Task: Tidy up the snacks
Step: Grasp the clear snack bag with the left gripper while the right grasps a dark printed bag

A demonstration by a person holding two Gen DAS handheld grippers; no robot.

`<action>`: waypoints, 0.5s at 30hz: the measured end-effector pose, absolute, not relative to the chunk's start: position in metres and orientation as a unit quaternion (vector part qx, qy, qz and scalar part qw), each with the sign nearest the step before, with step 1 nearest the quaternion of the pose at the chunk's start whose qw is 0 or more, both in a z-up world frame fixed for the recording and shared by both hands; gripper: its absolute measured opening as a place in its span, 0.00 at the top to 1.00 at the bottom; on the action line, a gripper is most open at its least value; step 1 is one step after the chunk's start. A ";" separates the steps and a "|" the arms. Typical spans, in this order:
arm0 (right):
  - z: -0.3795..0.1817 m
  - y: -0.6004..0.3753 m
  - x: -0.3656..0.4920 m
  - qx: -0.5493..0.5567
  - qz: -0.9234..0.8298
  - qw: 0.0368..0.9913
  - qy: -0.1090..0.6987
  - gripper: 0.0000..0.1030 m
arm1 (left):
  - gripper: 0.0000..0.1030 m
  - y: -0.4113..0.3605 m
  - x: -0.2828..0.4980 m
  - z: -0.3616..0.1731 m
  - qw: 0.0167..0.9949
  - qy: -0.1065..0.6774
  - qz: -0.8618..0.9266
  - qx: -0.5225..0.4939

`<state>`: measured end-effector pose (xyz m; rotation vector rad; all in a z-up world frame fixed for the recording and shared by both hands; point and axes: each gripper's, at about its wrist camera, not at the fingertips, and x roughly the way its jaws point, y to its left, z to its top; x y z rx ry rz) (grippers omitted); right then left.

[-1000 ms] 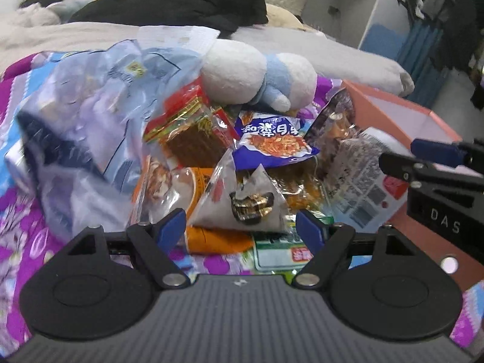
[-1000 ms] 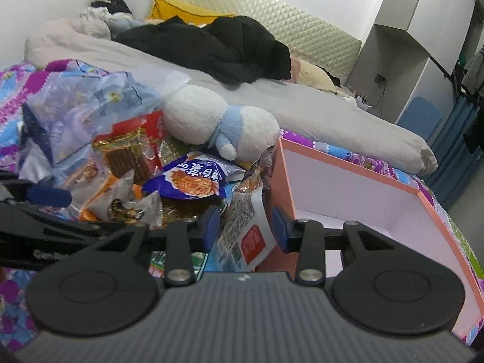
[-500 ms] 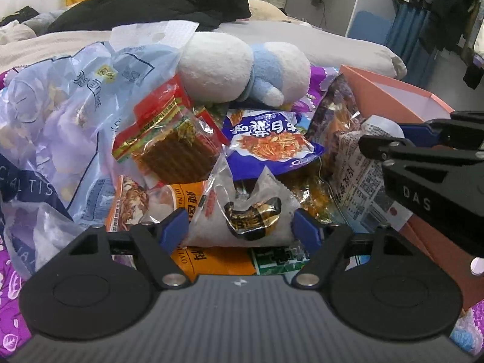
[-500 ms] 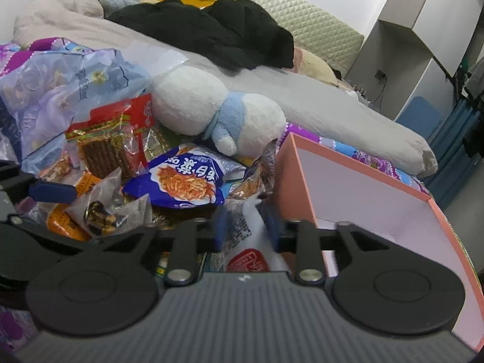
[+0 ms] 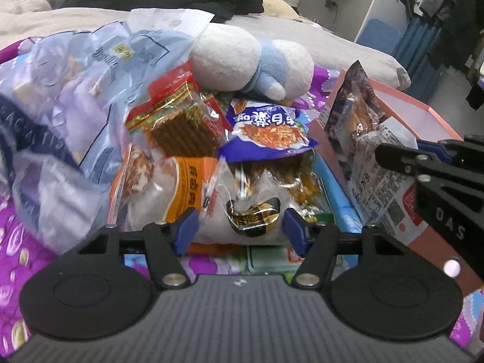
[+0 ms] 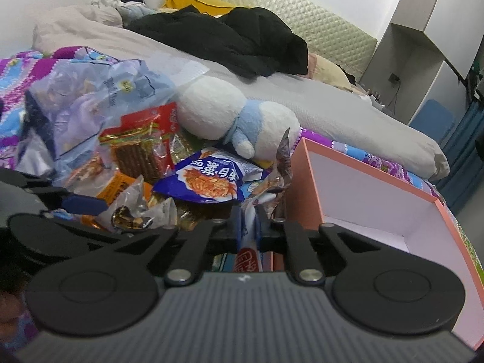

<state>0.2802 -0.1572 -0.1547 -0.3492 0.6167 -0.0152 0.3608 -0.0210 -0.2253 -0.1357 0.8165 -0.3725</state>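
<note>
A heap of snack packets lies on the bed. My left gripper (image 5: 241, 228) is open, its jaws either side of a clear packet holding a black-and-gold sweet (image 5: 252, 216). My right gripper (image 6: 247, 225) is shut on a white printed snack packet with a red label (image 6: 247, 260), which also shows in the left wrist view (image 5: 384, 187), leaning against the pink box (image 6: 357, 199). A blue noodle-snack packet (image 5: 266, 133) and a red packet of brown sticks (image 5: 178, 127) lie behind.
A white and blue plush toy (image 5: 251, 63) sits behind the heap. A big bluish plastic bag (image 5: 75, 90) lies left. The pink box's inside (image 6: 378, 208) is white. Black clothes (image 6: 230, 39) lie on the grey bedding.
My right gripper has closed on the white printed packet. My left gripper has moved closer to the clear packet and its jaws have narrowed around it.
</note>
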 end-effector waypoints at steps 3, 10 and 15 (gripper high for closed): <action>-0.150 -0.156 0.266 -0.170 0.000 0.939 0.299 0.89 | 0.37 -0.018 0.346 -0.220 0.899 0.396 -0.176 -0.067; -0.145 -0.154 0.224 -0.176 0.024 0.937 0.301 0.89 | 0.47 -0.005 0.301 -0.212 0.897 0.404 -0.163 -0.076; -0.147 -0.149 0.195 -0.189 0.043 0.931 0.308 0.88 | 0.51 0.010 0.267 -0.209 0.892 0.419 -0.148 -0.087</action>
